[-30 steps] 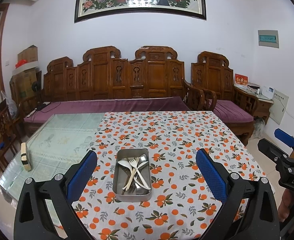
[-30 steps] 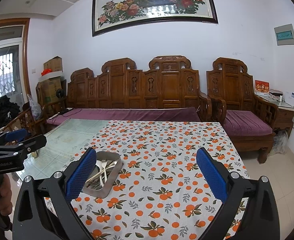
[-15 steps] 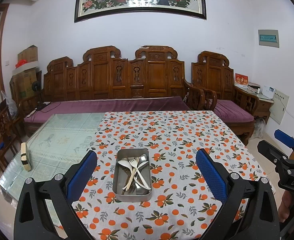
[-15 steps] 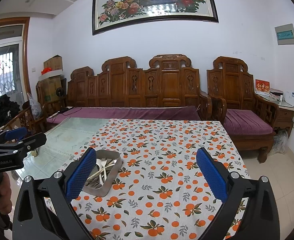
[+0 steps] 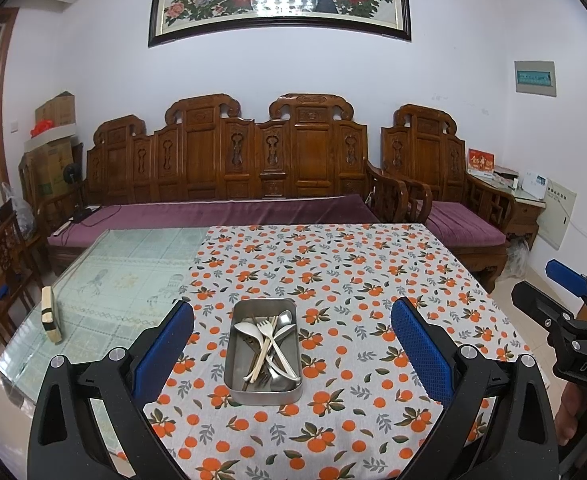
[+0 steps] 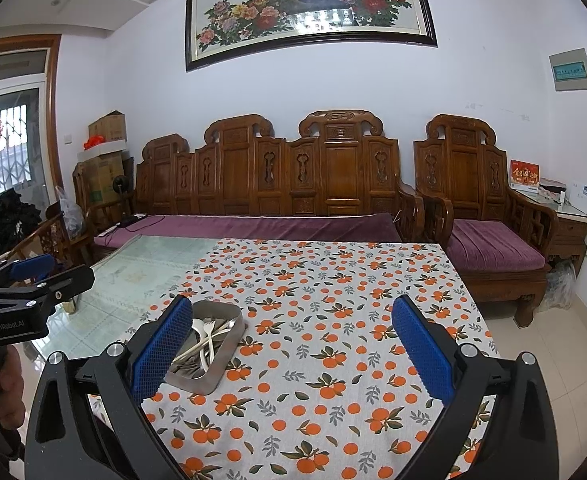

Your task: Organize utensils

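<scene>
Left gripper (image 5: 292, 336) first: on its own camera I see both blue pads spread wide with nothing between them, framing the steel tray (image 5: 264, 350) just as they did a second ago. Nothing has shifted in this view, so the sorting stands where it stood. Spoons and forks (image 5: 267, 344) lie crossed in a loose heap inside the tray, pale matte handles over shiny metal ones. The tray is a shallow rounded rectangle, brushed and dull-bright, sitting on the orange-print tablecloth (image 5: 353, 272), which looks like soft cloth over glass.

Over to the right camera: the right gripper (image 6: 292, 340) is also wide and empty, and it has dipped slightly, with the tray (image 6: 209, 372) now tucked partly behind its left pad. I read that as a small settling, not yet a reach. The heap fits either unsorted or already gathered.
</scene>
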